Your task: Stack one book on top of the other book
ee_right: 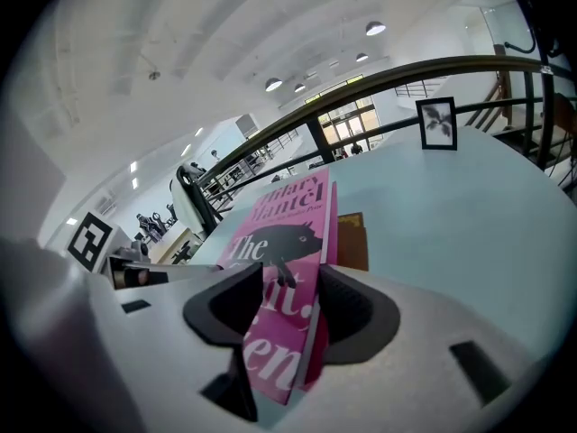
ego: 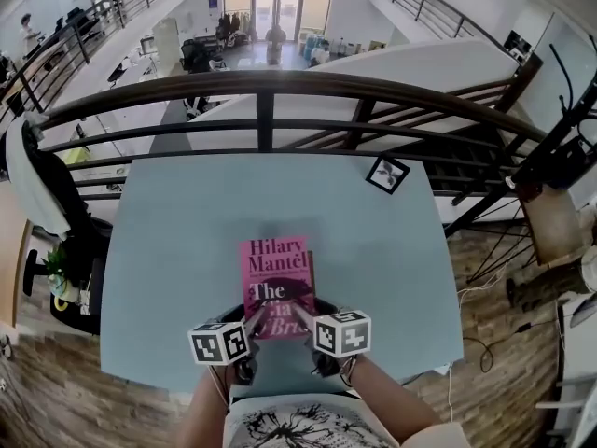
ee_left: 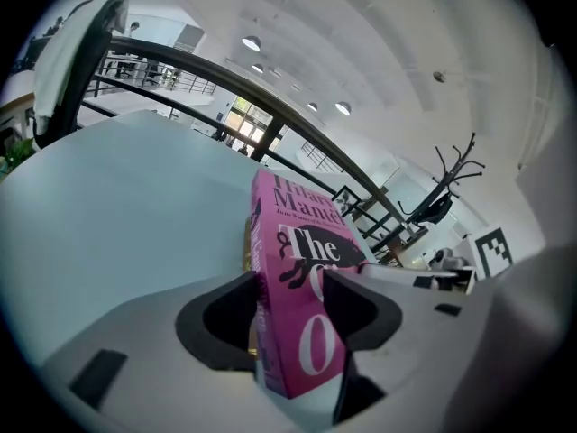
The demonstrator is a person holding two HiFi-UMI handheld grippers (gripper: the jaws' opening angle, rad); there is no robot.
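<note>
Head view: shows pink paperback book (ego: 275,283) over pale blue table (ego: 187,250), near corners taken by left gripper (ego: 248,323) and right gripper (ego: 312,317). Left gripper view: shows jaws pinching spine edge. Right gripper view: shows jaws pinching page edge, brown second book (ee_right: 352,240) peeking beneath; likely placing step, calling for aligned lowering, then release

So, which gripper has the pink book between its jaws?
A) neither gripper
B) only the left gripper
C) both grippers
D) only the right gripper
C: the pink book stands between the jaws of the left gripper in the left gripper view, and between those of the right gripper in the right gripper view, with the pads pressing on it in both.
</note>
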